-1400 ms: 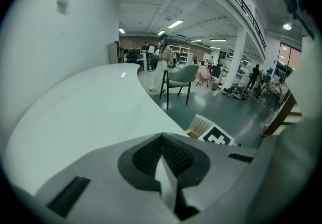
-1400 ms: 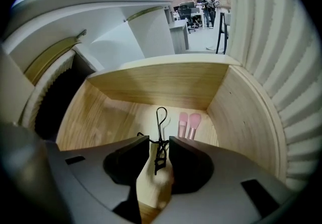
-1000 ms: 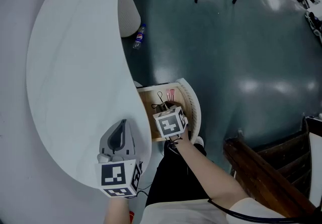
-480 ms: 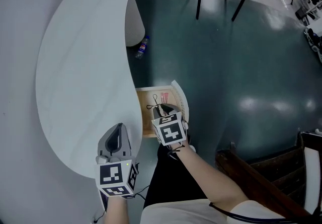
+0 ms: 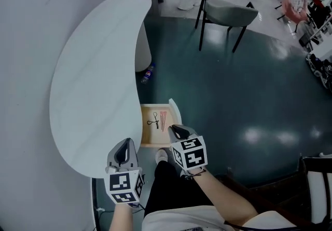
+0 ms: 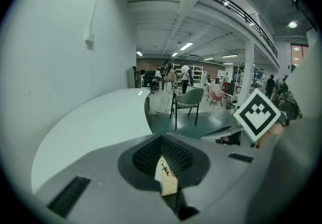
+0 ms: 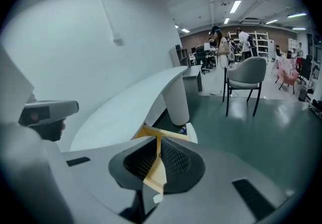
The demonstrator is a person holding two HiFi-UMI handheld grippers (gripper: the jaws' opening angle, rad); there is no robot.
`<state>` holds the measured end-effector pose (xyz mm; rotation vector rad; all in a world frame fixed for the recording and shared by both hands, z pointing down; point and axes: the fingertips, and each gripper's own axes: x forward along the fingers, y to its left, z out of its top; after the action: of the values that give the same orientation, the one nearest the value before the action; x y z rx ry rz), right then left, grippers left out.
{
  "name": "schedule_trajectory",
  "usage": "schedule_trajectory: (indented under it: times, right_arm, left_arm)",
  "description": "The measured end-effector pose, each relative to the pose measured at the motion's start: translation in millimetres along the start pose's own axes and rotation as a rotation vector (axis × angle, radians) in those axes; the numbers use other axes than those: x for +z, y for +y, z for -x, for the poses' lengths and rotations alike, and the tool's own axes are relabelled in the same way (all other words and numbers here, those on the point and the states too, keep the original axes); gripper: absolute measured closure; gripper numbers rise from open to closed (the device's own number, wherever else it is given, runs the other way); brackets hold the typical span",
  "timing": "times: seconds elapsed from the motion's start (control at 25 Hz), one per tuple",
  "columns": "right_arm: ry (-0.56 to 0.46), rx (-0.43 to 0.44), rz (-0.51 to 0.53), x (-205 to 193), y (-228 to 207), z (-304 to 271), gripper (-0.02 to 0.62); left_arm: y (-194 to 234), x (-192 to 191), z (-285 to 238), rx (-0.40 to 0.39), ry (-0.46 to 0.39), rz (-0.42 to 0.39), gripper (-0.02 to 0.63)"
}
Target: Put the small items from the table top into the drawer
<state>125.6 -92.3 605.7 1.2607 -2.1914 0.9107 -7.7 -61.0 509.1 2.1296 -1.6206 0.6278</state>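
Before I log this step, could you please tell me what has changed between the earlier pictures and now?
The right gripper has lifted out of the open wooden drawer and drawn back toward the person; its jaws have just been closing, empty. The left gripper has also lifted, near the curved white table's edge. The drawer stays open, the small black wire item and thin pink sticks still inside.

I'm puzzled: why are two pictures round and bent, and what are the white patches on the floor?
Both gripper views: a wide-angle lens, hence dark corners and a bulging wall. Head view: lamp glare on the glossy floor.
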Motion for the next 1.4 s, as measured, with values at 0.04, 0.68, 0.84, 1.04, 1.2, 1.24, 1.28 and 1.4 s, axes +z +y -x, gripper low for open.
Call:
schedule_trajectory:
  times: [0.04, 0.68, 0.84, 1.04, 1.2, 1.24, 1.28, 1.4]
  right_arm:
    - [-0.024, 0.005, 0.004, 6, 0, 16, 0.557]
    - [-0.218, 0.09, 0.168, 46, 65, 184, 0.574]
    - [-0.254, 0.115, 0.164, 53, 77, 199, 0.574]
    - [-0.297, 0.146, 0.18, 66, 95, 213, 0.574]
    - [-0.31, 0.162, 0.179, 72, 112, 217, 0.574]
    - [-0.312, 0.163, 0.181, 73, 117, 217, 0.574]
    - [-0.315, 0.162, 0.184, 74, 122, 217, 0.574]
    - [-0.33, 0.153, 0.191, 79, 141, 216, 0.574]
  left_arm:
    - [-5, 5, 8, 0.001, -0.016, 0.001, 0.586]
    - [-46, 26, 134, 0.057, -0.136, 0.01, 0.586]
    - [-48, 26, 147, 0.07, -0.168, 0.04, 0.586]
    - [-43, 36, 165, 0.088, -0.202, 0.037, 0.586]
    - [-29, 46, 176, 0.098, -0.218, 0.035, 0.586]
    - [-25, 47, 179, 0.097, -0.222, 0.036, 0.586]
    - [-21, 48, 182, 0.095, -0.227, 0.035, 0.586]
    - [-7, 51, 191, 0.082, -0.242, 0.024, 0.586]
